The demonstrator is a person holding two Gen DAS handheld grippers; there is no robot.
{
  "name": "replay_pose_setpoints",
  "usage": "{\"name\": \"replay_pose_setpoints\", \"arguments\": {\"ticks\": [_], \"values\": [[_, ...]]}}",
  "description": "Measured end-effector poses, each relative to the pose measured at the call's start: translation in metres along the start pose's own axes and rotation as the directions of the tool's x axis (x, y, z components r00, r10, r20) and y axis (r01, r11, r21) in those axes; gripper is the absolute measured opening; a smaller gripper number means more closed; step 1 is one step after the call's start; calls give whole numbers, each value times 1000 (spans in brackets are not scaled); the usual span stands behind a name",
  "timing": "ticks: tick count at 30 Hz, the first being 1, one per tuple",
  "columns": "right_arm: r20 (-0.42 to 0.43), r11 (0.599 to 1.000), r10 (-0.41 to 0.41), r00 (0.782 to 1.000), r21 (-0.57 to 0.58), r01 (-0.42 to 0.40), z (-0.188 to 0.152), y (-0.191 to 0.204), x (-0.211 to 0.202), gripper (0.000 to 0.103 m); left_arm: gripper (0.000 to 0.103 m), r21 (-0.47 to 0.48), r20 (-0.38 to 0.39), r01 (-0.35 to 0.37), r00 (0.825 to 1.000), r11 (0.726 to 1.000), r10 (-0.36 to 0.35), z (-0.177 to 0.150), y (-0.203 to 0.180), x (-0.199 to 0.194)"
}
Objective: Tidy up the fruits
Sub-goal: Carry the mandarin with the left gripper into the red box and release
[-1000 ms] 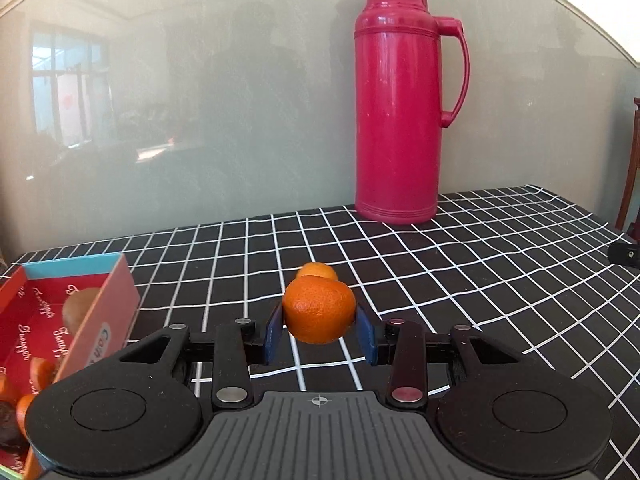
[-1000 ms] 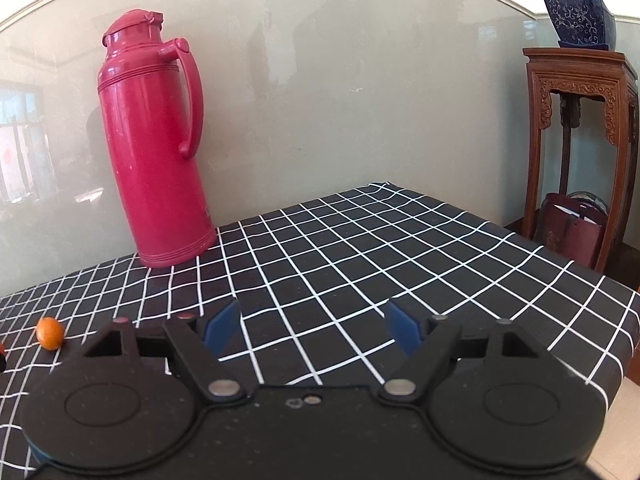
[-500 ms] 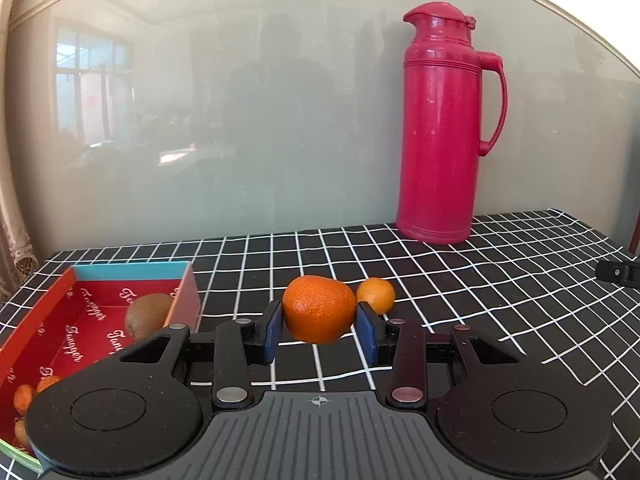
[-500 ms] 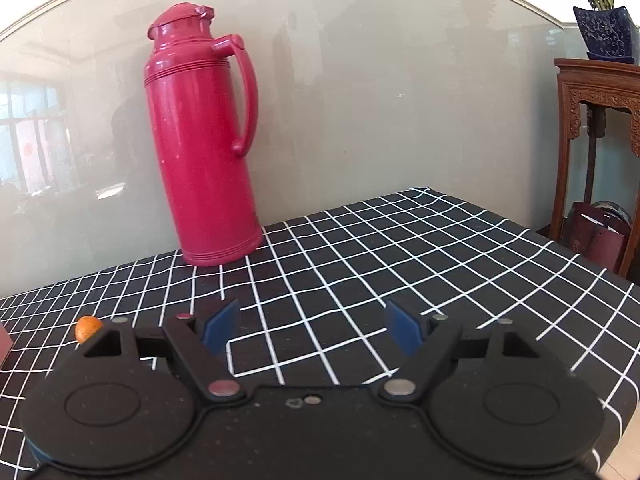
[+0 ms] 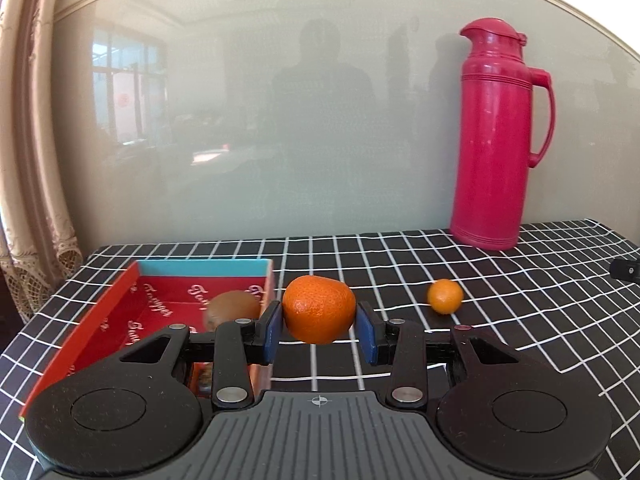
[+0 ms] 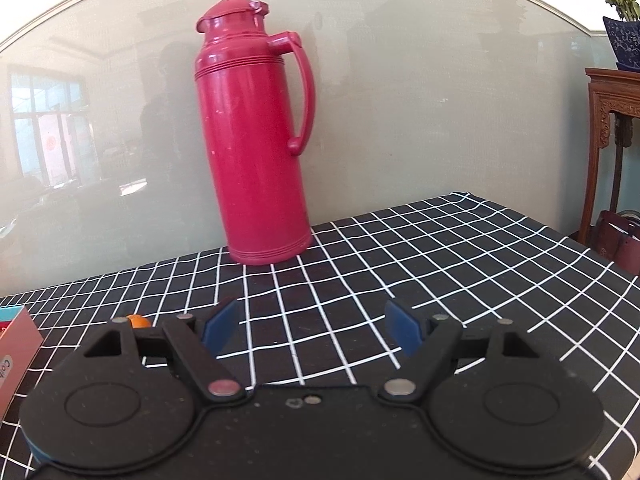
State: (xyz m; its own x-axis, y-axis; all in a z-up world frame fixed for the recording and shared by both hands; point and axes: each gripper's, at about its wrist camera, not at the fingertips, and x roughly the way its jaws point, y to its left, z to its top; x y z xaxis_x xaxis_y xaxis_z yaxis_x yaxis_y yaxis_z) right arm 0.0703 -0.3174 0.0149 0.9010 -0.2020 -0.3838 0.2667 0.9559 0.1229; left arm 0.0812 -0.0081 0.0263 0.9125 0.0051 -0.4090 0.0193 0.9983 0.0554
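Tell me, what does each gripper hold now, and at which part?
The left gripper holds a large orange by its two opposite sides. The right gripper is open and holds nothing.

Glossy grey-green wall panel (image 5: 320, 128) behind the table, reflecting a bright window (image 5: 120, 84) and a person's dim silhouette (image 5: 320, 92). Table under a black cloth with white grid (image 6: 440, 264); lace curtain (image 5: 32, 160) at far left. Far right: carved dark wood stand (image 6: 612, 120) with a blue plant pot (image 6: 624, 40) on top, daylight throughout.
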Motion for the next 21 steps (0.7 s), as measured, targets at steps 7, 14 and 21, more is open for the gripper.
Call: {"name": "replay_pose_setpoints", "arguments": {"ticks": [7, 14, 21], "values": [[-3, 999, 39, 999, -14, -39, -1, 24, 1, 80, 40, -18, -14, -61, 998, 998, 61, -6, 32, 3], [-8, 997, 74, 997, -35, -74, -2, 49, 1, 80, 40, -50, -43, -129, 991, 990, 127, -16, 71, 8], [-14, 993, 103, 995, -52, -104, -3, 67, 2, 80, 40, -77, -75, -182, 981, 980, 177, -26, 101, 14]]}}
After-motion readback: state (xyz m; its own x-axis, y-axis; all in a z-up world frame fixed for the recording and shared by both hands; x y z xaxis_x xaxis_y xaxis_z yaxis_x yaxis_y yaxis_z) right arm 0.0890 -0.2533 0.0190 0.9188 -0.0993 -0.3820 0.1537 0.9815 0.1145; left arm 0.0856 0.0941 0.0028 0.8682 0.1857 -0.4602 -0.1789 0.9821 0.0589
